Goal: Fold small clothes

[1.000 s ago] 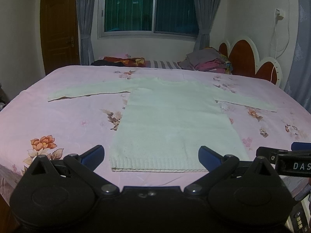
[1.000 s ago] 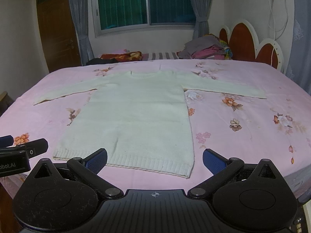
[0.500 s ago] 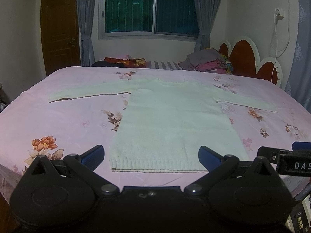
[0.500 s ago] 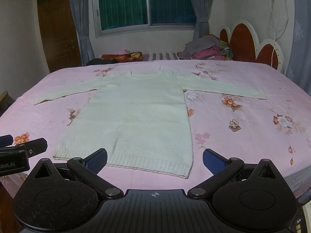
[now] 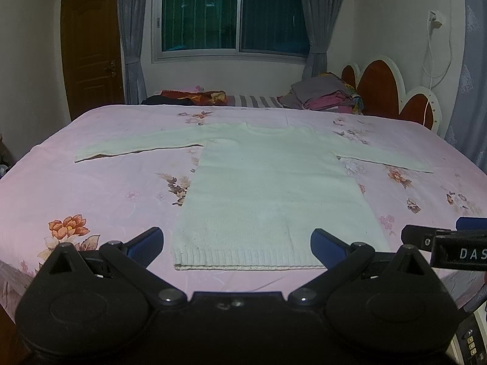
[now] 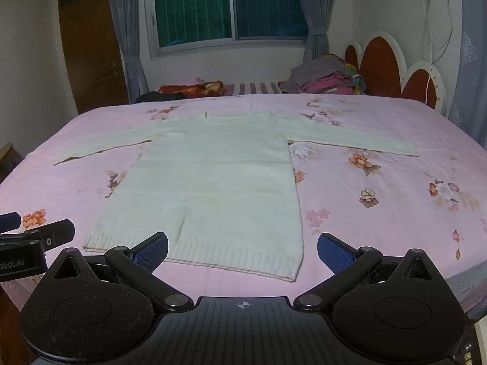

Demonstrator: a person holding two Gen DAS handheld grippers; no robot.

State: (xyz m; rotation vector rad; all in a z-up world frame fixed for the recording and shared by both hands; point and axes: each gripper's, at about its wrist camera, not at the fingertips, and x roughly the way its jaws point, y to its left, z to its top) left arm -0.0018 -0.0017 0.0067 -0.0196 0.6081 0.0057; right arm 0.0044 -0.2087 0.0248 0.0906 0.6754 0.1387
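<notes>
A cream knit sweater (image 5: 268, 188) (image 6: 219, 179) lies flat on the pink floral bedsheet (image 5: 91, 188) (image 6: 380, 200), collar away from me, both sleeves spread out sideways. Its ribbed hem (image 5: 246, 258) sits near the bed's front edge. My left gripper (image 5: 236, 245) hovers open just before the hem, with nothing between its blue pads. My right gripper (image 6: 242, 251) is open too, its left pad over the hem's middle and its right pad past the sweater's right corner. Each gripper shows at the edge of the other's view.
A pile of folded clothes (image 5: 322, 97) (image 6: 325, 80) rests at the far right by the red and white headboard (image 5: 392, 91). Dark and red bedding (image 5: 185, 96) lies at the far side. Window, curtains and a wooden door (image 5: 88, 54) stand behind the bed.
Both views have shifted slightly; the sweater sits a touch lower and closer in the frames. The sweater itself has not moved and both grippers stay open.
</notes>
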